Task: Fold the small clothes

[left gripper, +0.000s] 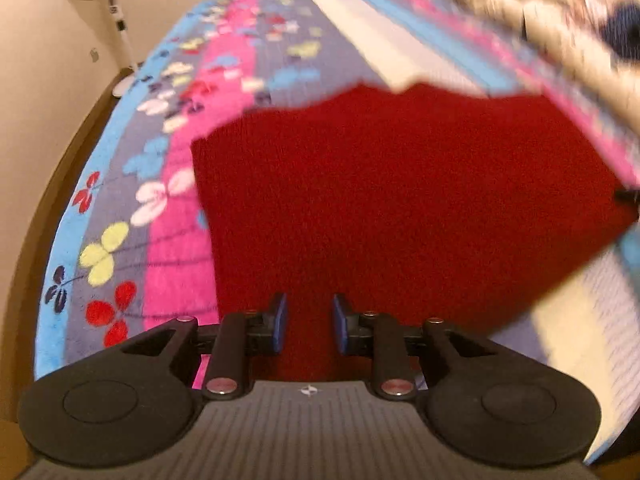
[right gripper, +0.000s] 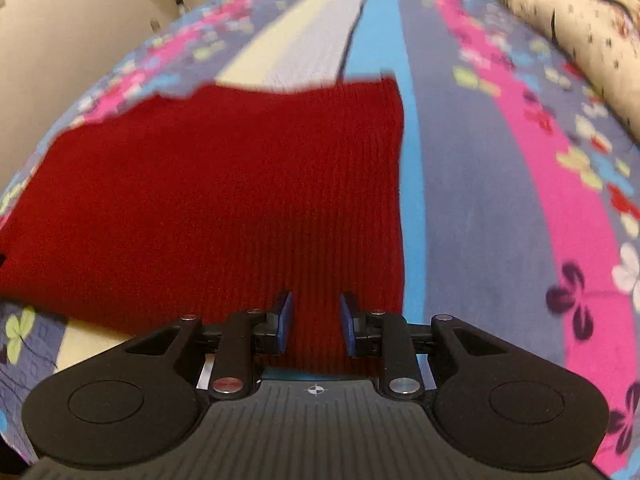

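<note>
A dark red ribbed knit garment [left gripper: 400,200] lies flat on the bed, folded into a broad rectangle with a ragged far edge. In the left wrist view my left gripper [left gripper: 310,322] hovers over its near left part, blue pads [left gripper: 280,320] apart with only the flat cloth showing in the gap. In the right wrist view the same red garment [right gripper: 220,200] fills the left and middle. My right gripper [right gripper: 316,322] stands over its near right corner, pads [right gripper: 285,320] likewise apart and not pinching the cloth. Both views are motion-blurred.
The bed cover [right gripper: 480,184] has pink, blue, purple and cream stripes with butterflies. A cream patterned pillow or bundle [right gripper: 580,40] lies at the far right. A white standing fan [left gripper: 116,12] and the wall are to the left, past the wooden bed edge [left gripper: 60,168].
</note>
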### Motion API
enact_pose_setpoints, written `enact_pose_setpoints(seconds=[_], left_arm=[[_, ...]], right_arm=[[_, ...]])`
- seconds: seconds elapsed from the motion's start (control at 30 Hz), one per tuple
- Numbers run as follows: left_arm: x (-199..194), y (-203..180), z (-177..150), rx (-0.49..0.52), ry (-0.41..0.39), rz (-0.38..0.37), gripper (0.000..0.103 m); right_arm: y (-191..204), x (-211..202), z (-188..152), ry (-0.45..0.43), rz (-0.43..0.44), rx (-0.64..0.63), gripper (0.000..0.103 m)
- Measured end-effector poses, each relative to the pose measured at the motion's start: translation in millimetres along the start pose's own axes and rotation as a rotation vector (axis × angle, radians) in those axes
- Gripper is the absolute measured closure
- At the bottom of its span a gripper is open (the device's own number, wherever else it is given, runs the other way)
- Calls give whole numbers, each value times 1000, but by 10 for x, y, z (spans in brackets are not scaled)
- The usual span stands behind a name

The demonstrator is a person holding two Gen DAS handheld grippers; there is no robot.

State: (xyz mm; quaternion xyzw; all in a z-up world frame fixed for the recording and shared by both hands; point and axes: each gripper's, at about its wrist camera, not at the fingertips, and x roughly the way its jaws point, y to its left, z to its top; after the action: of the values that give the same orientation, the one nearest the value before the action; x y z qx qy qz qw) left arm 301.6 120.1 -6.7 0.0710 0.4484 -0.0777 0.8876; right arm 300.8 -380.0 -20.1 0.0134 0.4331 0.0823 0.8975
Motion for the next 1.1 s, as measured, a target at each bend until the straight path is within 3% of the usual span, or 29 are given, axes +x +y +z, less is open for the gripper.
enact_pose_setpoints(seconds=[0.1,0.2,0.33,0.4,0.5,0.57,0.63,0.73,0.8,0.93,1.03,1.1], left_arm=[[68,90,73,-41,-9,85,75],[292,191,56,-79,114,109,72],[170,161,134,-83,42,108,72],[42,128,151,-87,-38,94,72],[-95,42,140,-73,-103,24,70],[-73,-47,140,-33,-101,-20,68],[6,-182,104,43,-63,-56,55],[239,-398,-11,175,75,-21,52],[217,-444,-4,207,43,4,52],[56,-243,111,60,-54,-20,44],[-27,-69,169,-38,-104,38,30],[-51,16,197,-85,-109,69,29]], right_arm=[[-97,-39,13,-35,-16,26,75],[-161,82,-39,32,-44,29,75],[-79,-4,-54,-6,-47,9,75],[-86,-87,-19,-60,-39,21,74],[-72,-231,8,-151,-19,32,69],[-72,-251,23,-172,9,36,63],[-32,-179,16,-129,13,12,55],[50,69,-76,25,-48,-59,55],[132,67,-83,7,-78,-112,55],[157,-76,-61,-76,-57,-82,55],[187,-159,-42,-136,-69,-83,55],[209,-202,-52,-161,-70,-80,54]])
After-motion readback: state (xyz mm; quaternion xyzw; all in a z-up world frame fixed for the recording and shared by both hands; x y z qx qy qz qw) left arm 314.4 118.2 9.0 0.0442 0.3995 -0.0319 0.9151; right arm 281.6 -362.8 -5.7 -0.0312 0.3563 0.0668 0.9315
